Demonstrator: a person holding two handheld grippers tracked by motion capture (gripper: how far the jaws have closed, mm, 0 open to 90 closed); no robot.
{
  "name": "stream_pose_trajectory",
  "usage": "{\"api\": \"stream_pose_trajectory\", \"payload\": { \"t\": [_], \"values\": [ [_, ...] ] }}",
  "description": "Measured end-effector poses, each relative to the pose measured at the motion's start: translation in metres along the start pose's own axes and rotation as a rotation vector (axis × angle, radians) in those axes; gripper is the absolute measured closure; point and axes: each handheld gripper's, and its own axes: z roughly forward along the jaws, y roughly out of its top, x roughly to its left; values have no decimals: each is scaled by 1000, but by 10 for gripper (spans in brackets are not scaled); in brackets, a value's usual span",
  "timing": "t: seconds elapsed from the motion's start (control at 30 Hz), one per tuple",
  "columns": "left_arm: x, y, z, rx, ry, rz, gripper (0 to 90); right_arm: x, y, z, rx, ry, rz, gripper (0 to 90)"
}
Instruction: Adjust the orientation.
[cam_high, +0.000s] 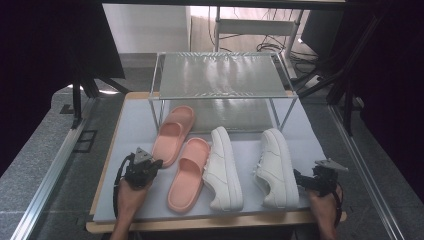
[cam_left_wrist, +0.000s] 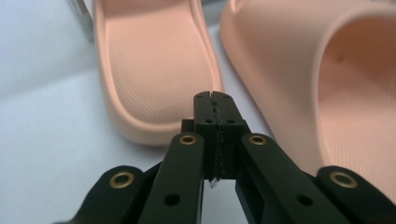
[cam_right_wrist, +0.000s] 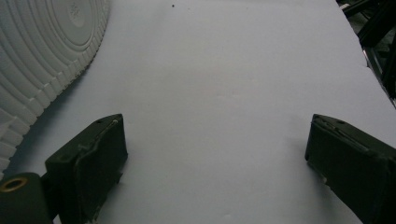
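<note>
Two pink slides lie on the white mat (cam_high: 135, 130), one further back (cam_high: 173, 135) and one nearer (cam_high: 189, 174). To their right are two white sneakers (cam_high: 222, 170) (cam_high: 275, 167). My left gripper (cam_high: 154, 164) is shut with nothing in it, its tips just above the heel rim of the back slide (cam_left_wrist: 154, 70); the left gripper (cam_left_wrist: 215, 100) has the other slide (cam_left_wrist: 327, 84) at its right. My right gripper (cam_high: 301, 179) is wide open beside the right sneaker. Between the right gripper's (cam_right_wrist: 215, 140) pads is bare mat, and the sneaker's ribbed sole (cam_right_wrist: 42, 46) faces it at left.
A two-tier metal shoe rack (cam_high: 222, 75) stands at the back of the table, its lower shelf (cam_high: 225, 115) just behind the shoes. The wooden table edge (cam_high: 200, 222) runs along the front. Dark stands and cables surround the table.
</note>
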Motion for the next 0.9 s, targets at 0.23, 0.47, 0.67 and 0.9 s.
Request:
{"api": "stream_pose_trajectory", "payload": {
  "t": [0.23, 0.47, 0.67, 0.9],
  "values": [
    [3, -11, 2, 33, 53, -6, 894, 0, 0, 0, 0, 0, 0, 56],
    [9, -13, 13, 67, 79, -20, 893, 0, 0, 0, 0, 0, 0, 57],
    [4, -6, 20, 72, 81, -8, 880, 0, 0, 0, 0, 0, 0, 57],
    [1, 7, 30, 41, 71, 0, 882, 0, 0, 0, 0, 0, 0, 57]
  ]
}}
